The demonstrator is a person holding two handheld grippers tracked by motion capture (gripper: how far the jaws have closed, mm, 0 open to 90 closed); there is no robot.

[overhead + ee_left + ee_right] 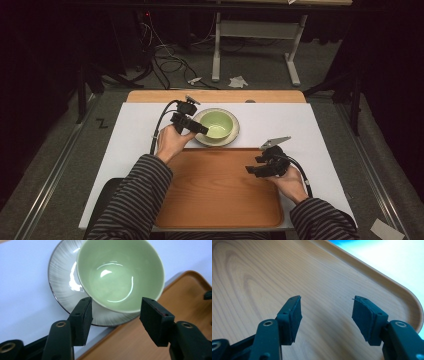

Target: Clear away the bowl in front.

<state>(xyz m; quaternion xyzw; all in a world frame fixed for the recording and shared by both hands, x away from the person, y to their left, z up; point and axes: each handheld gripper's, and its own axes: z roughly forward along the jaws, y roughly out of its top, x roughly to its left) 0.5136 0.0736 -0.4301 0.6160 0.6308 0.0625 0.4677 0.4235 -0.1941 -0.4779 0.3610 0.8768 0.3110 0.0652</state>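
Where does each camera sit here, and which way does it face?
High view: fixed above the person's side, looking forward and down at the table; striped sleeves, both hands, left tool and right tool show.
Left gripper view: rides the left tool, looking past its open jaws at the green bowl on its saucer.
Right gripper view: rides the right tool, facing down onto the wooden tray between open jaws.
Shared: all three views show the tray; the high and left gripper views share bowl and saucer.

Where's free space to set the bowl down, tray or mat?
The wooden tray is bare across its middle and near edge, between the two forearms. Its right side is under the open right gripper. It is crowded at the far rim, where green bowl, saucer and open left gripper sit together.
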